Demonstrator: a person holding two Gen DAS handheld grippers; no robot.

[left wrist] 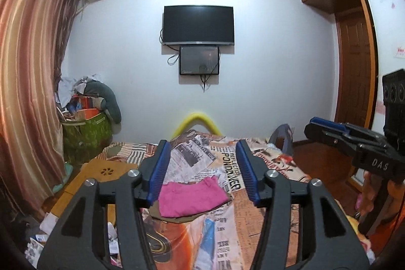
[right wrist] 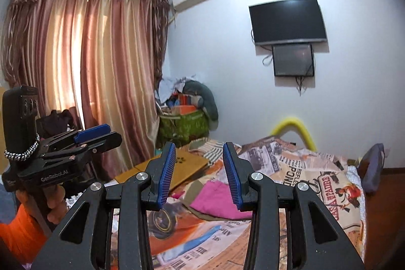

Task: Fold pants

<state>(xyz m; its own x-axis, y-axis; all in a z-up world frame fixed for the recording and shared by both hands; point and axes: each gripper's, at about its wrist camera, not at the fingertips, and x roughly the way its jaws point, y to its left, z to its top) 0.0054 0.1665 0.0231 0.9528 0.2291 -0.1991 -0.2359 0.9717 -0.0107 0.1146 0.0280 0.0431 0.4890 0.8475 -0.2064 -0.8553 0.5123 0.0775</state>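
Pink pants [left wrist: 191, 196] lie folded into a compact rectangle on the bed, on top of an olive-brown garment [left wrist: 182, 219]. They also show in the right wrist view [right wrist: 215, 199]. My left gripper [left wrist: 201, 166] is open and empty, held above and short of the pants. My right gripper [right wrist: 200, 168] is open and empty, also raised above the bed and apart from the pants. Each gripper shows in the other's view: the right gripper [left wrist: 326, 127] at the right edge and the left gripper [right wrist: 101, 133] at the left edge.
The bed carries a newspaper-print sheet [left wrist: 265, 214]. A wooden lap table [left wrist: 101, 176] lies at its left side. A green basket [left wrist: 86, 133] of clutter stands by the curtain [left wrist: 27, 92]. A yellow foam arch [left wrist: 195, 122] marks the bed's far end. A grey bag [right wrist: 374, 166] sits at the right edge.
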